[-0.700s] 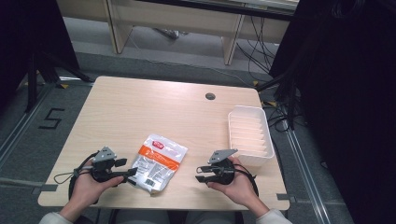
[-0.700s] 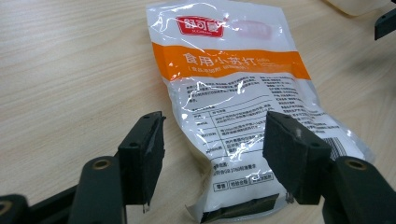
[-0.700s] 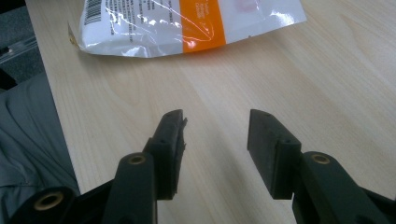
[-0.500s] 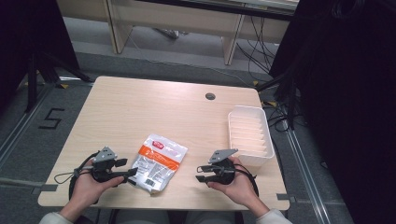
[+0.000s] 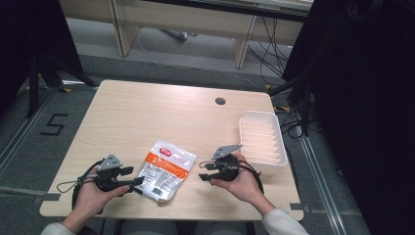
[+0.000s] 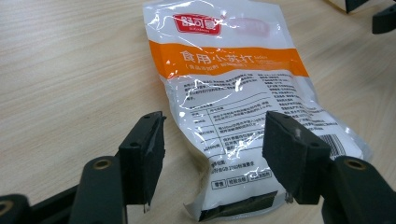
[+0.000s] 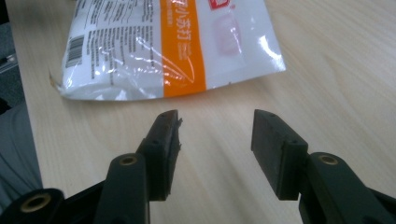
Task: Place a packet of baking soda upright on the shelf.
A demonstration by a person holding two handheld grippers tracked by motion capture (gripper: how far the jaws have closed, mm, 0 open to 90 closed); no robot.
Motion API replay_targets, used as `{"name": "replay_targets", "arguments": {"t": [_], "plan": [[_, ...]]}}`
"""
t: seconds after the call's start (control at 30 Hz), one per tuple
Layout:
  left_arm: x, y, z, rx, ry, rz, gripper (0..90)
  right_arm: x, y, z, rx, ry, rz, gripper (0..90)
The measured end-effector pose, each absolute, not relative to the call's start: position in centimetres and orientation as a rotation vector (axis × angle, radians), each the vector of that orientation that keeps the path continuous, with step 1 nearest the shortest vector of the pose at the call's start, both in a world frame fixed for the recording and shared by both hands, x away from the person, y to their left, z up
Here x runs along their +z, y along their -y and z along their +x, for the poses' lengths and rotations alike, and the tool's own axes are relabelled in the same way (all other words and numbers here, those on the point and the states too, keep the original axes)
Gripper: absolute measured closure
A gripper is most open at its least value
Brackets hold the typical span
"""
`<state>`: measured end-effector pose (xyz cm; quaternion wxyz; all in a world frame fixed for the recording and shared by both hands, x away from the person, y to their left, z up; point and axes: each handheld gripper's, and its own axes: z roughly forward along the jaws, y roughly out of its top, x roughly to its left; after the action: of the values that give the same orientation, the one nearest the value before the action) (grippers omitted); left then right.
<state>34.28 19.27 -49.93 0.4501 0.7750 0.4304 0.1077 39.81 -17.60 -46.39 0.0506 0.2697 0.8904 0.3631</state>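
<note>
High view first, going left to right: the left gripper (image 5: 128, 180) sits at the lower left of the frame, held low in the person's hand, jaws pointed right at the near end of the white and orange pouch (image 5: 165, 170); the pouch lies flat on the wooden table (image 5: 147, 112), lower middle of the frame, slanted a bit, probably so both tools can come at it from either side; over on the right of it the right gripper (image 5: 205, 171) hovers just off the pouch's edge, and further right the white ribbed tray (image 5: 262, 142) sits near the table's right edge, empty as far as I can tell, so my guess is that's where the pouch ends up.

Left gripper view: jaws spread wide, the pouch's bottom corner (image 6: 233, 140) lying between them, pads not pressing on it, so nothing is gripped; looks lined up for a pinch on that sealed end.

Right gripper view: jaws a good way open with bare table between them; the pouch (image 7: 177, 51) is up in the upper left of the frame, clear of the pads; holding nothing, seems to be waiting its turn or about to steady the other end.
</note>
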Motion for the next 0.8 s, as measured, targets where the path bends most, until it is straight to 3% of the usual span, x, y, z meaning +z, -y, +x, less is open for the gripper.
{"name": "replay_targets", "arguments": {"t": [0.43,0.8], "plan": [[-49.9,-19.3,34.3,0.270,-1.061,1.924,38.2,-45.9,15.5,43.0,1.099,-2.736,0.848,49.7],[-49.9,-19.3,34.3,0.267,-1.060,1.922,38.2,-46.1,12.8,46.2,1.016,-2.790,0.832,40.6]]}}
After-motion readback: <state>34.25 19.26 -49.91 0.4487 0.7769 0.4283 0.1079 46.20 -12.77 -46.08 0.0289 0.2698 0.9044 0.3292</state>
